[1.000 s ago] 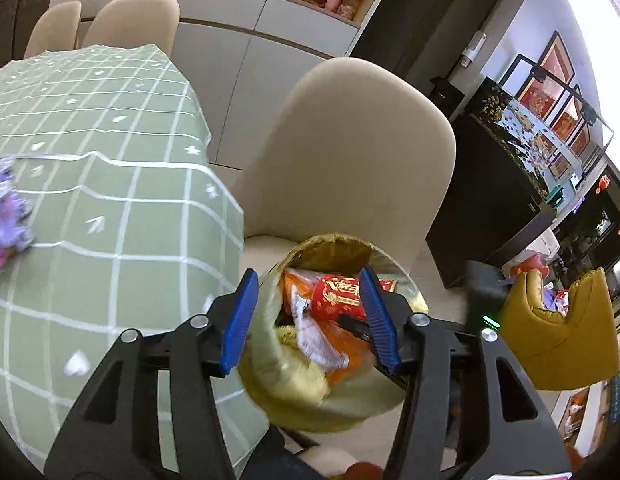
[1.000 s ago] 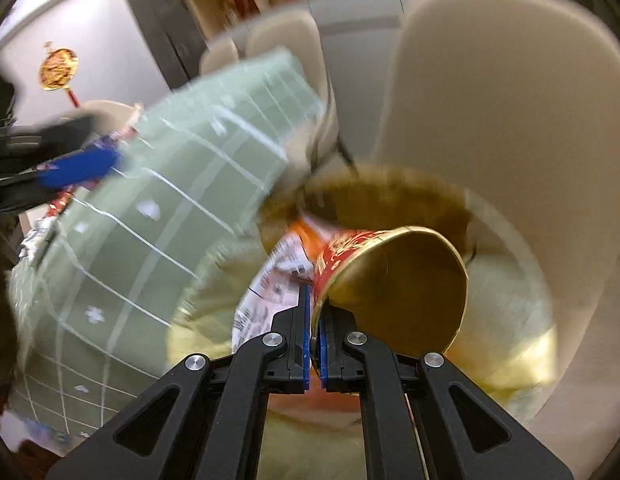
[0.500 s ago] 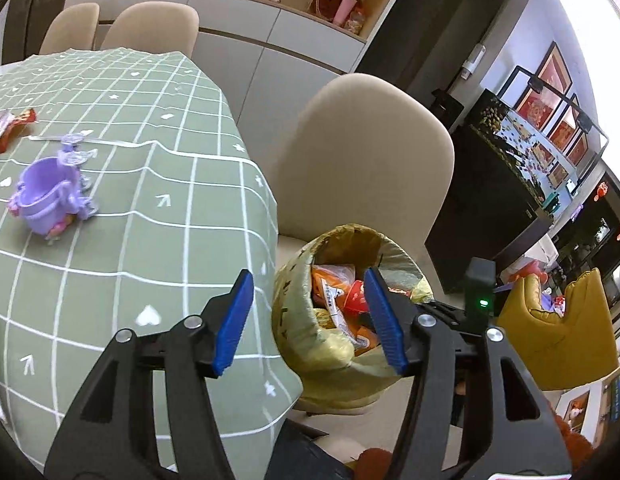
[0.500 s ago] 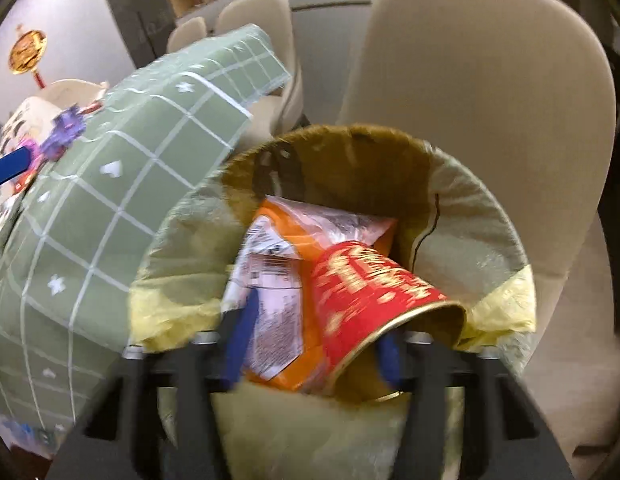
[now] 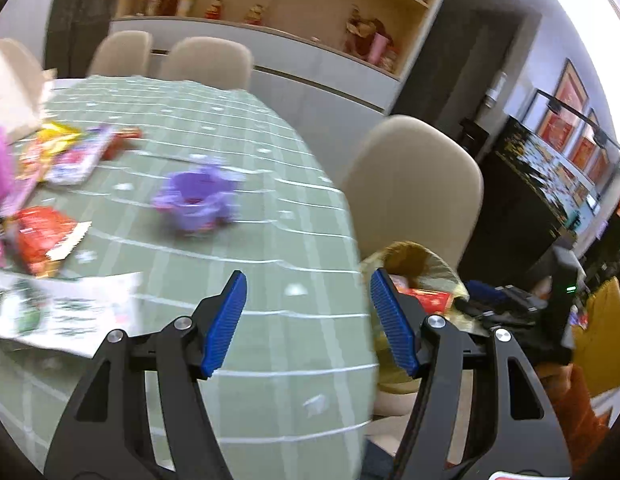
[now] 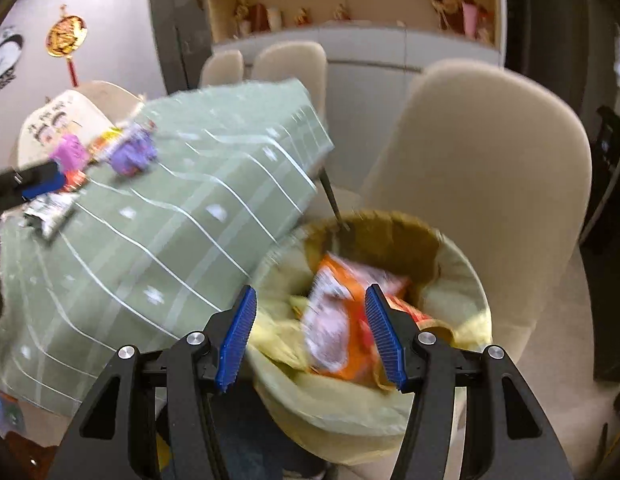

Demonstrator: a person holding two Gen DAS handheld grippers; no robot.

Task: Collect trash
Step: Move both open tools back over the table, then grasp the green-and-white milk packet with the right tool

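Green-checked tabletop (image 5: pixel 270 248) was strewn with wrappers (image 5: pixel 46 240). Left claw (image 5: pixel 306 320) was seen opening, empty; right claw (image 6: pixel 310 336) was spread, empty, over lined bin (image 6: pixel 461 264) holding orange packet (image 6: pixel 341 320).

The right gripper (image 6: pixel 310 332) is seen with its jaws apart and nothing gripped, positioned above the yellow-lined bin (image 6: pixel 475 280). An orange snack wrapper (image 6: pixel 341 320) and a red cup (image 6: pixel 413 314) are contained in the bin. The bin is located between the green-clothed table (image 6: pixel 170 240) and a beige chair (image 6: pixel 489 168).
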